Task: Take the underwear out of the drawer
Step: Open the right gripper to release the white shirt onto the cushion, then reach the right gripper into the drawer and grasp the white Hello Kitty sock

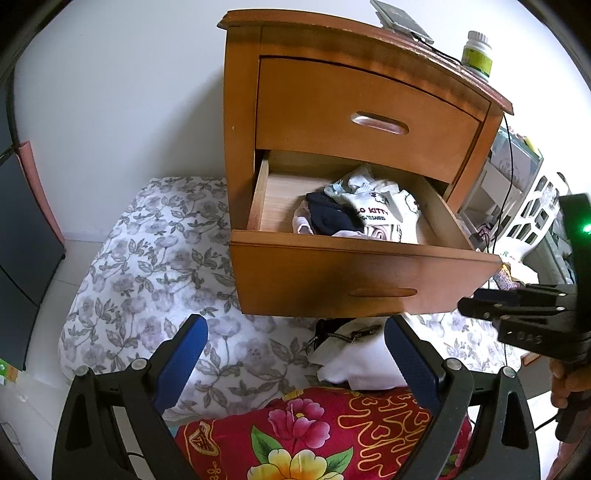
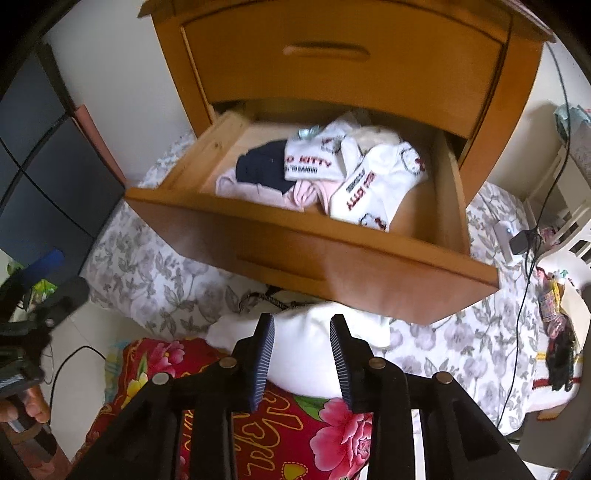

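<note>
The lower drawer [image 1: 351, 254] [image 2: 295, 240] of a wooden nightstand stands pulled out. In it lie white printed underwear [image 1: 376, 214] [image 2: 314, 162], a navy piece [image 1: 328, 218] [image 2: 258, 166] and pink pieces [image 2: 258, 192]. One white piece with a dark printed waistband [image 1: 354, 358] [image 2: 365, 332] lies on the bedding below the drawer front. My right gripper [image 2: 303, 332] hovers just above that piece, open a little, its pads not pressing on it. My left gripper [image 1: 295, 325] is wide open over the bedding, holding nothing. The right gripper's body [image 1: 517, 310] shows at the right edge of the left wrist view.
The top drawer [image 1: 369, 110] is shut. A green-labelled bottle [image 1: 476, 55] and a flat grey device [image 1: 402, 18] sit on the nightstand top. Grey floral bedding [image 1: 147, 266] and a red flowered quilt [image 1: 314, 435] lie below. Cables [image 2: 528, 258] and a white basket [image 1: 532, 218] crowd the right; a dark cabinet [image 2: 44, 166] stands left.
</note>
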A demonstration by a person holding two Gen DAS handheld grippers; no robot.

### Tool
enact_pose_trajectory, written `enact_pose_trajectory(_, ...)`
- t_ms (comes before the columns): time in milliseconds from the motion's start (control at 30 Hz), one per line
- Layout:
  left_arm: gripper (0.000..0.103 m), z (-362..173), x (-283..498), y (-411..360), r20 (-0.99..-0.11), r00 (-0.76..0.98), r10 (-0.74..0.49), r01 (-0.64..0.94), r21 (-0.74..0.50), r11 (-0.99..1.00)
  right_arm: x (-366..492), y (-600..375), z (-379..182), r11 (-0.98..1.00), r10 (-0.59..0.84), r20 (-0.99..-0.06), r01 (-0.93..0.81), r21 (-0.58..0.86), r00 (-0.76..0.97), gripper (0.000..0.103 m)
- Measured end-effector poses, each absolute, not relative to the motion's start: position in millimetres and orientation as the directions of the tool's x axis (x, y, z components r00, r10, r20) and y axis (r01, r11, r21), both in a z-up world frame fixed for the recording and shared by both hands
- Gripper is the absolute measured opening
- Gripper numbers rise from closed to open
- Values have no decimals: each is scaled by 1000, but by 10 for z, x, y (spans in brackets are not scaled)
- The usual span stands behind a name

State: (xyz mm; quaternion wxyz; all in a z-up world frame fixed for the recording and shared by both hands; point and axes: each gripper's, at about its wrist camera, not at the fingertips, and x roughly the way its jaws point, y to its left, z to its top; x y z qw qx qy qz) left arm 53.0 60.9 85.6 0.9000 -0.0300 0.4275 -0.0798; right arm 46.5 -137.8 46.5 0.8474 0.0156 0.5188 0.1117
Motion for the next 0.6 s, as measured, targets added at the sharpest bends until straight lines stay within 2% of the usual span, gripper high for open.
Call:
enact_pose_trajectory(167, 97, 833, 581, 569, -771, 615, -166, 122, -115, 986, 446, -1486, 629, 977, 205, -846, -154, 147, 492, 38)
enact_pose_trajectory(267, 97, 823, 625, 554, -774, 612, -163, 120, -114, 986, 463, -1580, 741, 983, 182, -820, -121, 138, 543, 49)
enact_pose_trajectory(333, 97, 806, 658, 541, -776, 610, -161, 117, -112, 987, 483, -1638, 776, 985, 172, -806, -97, 142, 567, 50)
enact_pose_trajectory(400, 97, 791, 691, 519, -778, 608, -157, 116, -109, 987, 511, -1700, 774, 986, 161, -797, -67, 151, 582, 55)
enact_pose_trajectory(600, 97, 715, 804, 449, -783, 601, -158, 110, -115, 987, 610, -1800, 621, 985, 151, -811, -17, 172, 565, 73)
